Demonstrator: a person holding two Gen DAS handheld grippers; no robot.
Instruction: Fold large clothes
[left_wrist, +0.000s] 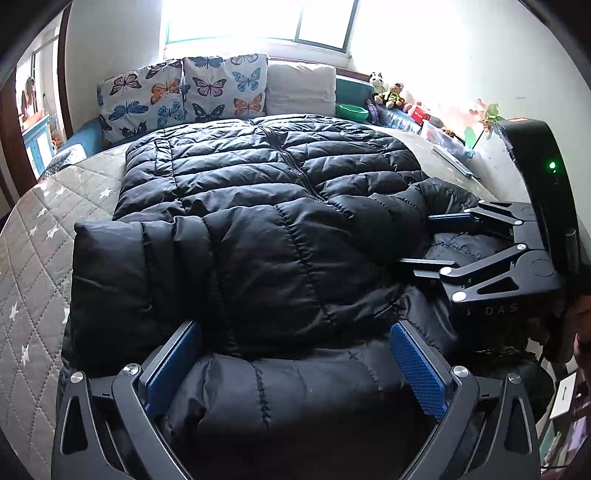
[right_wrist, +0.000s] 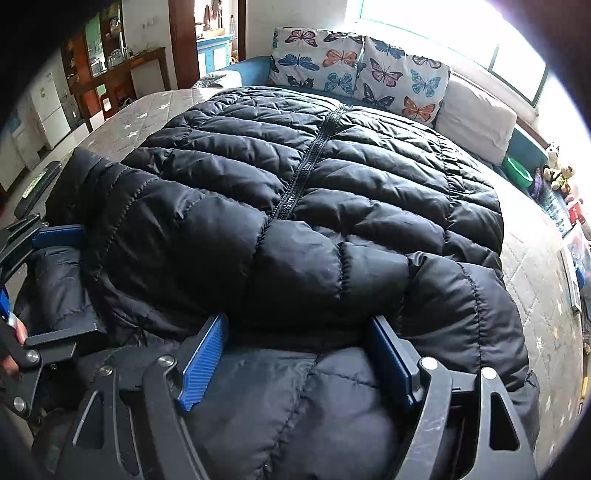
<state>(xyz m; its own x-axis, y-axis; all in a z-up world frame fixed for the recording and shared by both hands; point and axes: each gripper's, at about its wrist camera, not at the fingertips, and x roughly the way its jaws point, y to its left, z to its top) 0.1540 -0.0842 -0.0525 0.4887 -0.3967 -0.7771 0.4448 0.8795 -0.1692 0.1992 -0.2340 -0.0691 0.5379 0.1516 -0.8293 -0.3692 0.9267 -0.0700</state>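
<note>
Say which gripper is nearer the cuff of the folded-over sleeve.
Left. The left gripper sits at the jacket's near edge, just short of the cuff; the right gripper is further along that edge, at the shoulder end of the sleeve.

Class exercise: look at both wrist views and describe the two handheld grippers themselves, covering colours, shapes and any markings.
Each gripper, left and right, has a matt black frame of angular linkage arms joined by round silver pivot bolts. The fingers carry flat blue ribbed pads. Seen from the left view, the right gripper's body is a rounded black housing with a green light and pale lettering.
</note>
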